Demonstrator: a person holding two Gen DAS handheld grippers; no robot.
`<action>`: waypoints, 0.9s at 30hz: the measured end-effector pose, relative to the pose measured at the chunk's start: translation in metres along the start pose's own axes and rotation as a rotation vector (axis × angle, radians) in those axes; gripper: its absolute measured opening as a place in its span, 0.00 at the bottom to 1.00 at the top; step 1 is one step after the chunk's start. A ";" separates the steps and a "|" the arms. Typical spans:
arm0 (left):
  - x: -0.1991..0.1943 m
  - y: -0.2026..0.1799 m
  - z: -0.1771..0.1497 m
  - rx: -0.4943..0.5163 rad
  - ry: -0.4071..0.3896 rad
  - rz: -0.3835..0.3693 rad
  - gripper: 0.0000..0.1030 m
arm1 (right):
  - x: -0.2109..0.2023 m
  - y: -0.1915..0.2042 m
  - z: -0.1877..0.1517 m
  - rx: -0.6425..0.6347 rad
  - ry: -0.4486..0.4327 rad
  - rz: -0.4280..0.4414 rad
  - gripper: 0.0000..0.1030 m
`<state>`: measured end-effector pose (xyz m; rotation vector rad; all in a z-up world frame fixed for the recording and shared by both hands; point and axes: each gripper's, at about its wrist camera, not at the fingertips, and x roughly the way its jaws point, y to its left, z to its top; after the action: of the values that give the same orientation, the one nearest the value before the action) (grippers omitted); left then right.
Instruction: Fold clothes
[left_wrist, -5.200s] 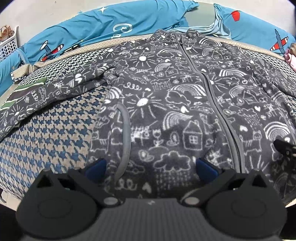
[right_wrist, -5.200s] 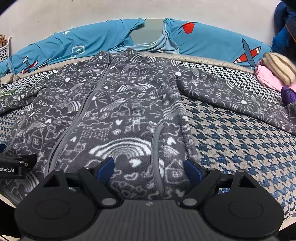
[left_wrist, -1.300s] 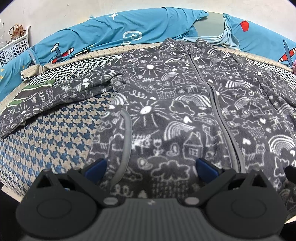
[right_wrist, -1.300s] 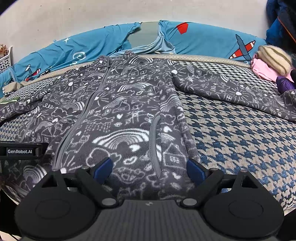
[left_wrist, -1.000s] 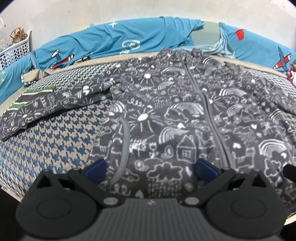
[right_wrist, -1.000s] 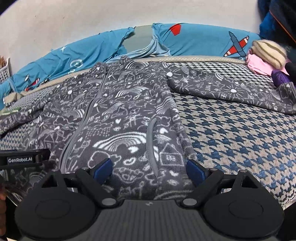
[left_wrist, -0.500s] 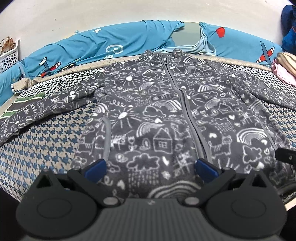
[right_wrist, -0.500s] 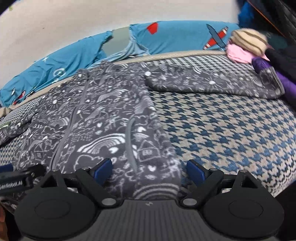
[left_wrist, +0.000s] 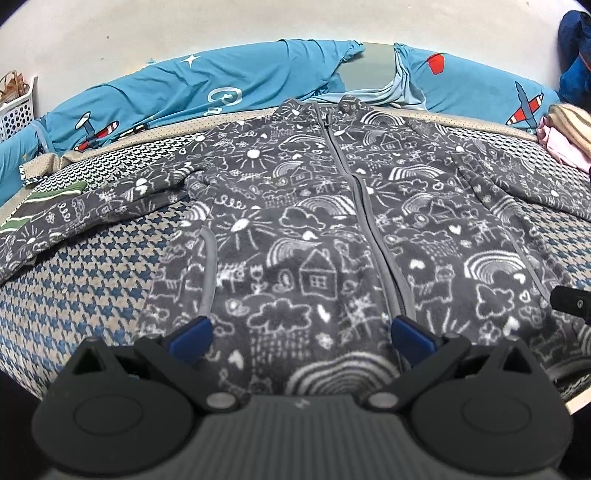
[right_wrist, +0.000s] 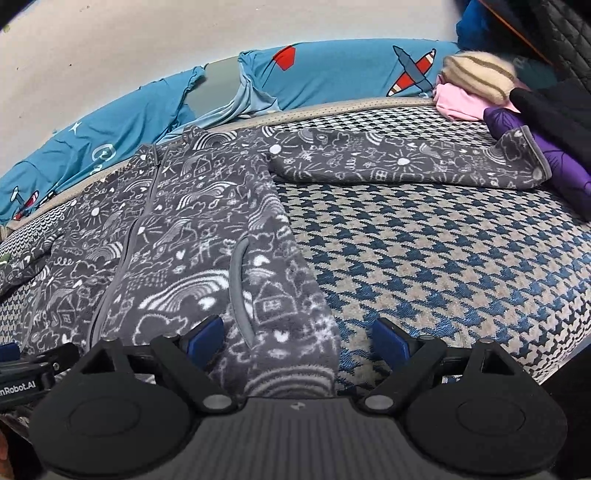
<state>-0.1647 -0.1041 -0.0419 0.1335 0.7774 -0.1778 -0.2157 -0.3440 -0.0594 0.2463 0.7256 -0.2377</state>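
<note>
A dark grey zip-up fleece jacket (left_wrist: 317, 229) with white doodle print lies flat and face up on a houndstooth bedspread (left_wrist: 81, 273), both sleeves spread sideways. My left gripper (left_wrist: 301, 334) is open above the jacket's hem, just left of the zip, touching nothing. In the right wrist view the same jacket (right_wrist: 192, 236) fills the left half, its right sleeve (right_wrist: 402, 162) stretching to the far right. My right gripper (right_wrist: 297, 339) is open over the hem's right corner, blue pads apart, nothing gripped.
Blue airplane-print bedding (left_wrist: 229, 88) runs along the wall behind. A pile of clothes sits at the right: a striped knit (right_wrist: 476, 75), pink (right_wrist: 461, 103), purple (right_wrist: 554, 162) and black items. A white basket (left_wrist: 16, 107) stands far left.
Both wrist views have swung rightward: the jacket has shifted left in each frame, and the right sleeve and the clothes pile have come into full view. Both grippers remain open.
</note>
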 end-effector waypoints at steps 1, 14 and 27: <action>0.000 0.000 0.000 -0.001 0.000 0.000 1.00 | 0.000 0.000 0.000 0.001 -0.001 0.000 0.85; 0.004 -0.003 -0.005 0.012 0.039 -0.006 1.00 | 0.002 -0.002 -0.003 0.000 0.036 -0.024 0.85; 0.010 -0.001 -0.011 0.010 0.076 -0.009 1.00 | 0.007 -0.008 -0.010 0.032 0.096 -0.018 0.85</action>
<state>-0.1659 -0.1046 -0.0565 0.1469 0.8533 -0.1860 -0.2193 -0.3497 -0.0723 0.2830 0.8193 -0.2557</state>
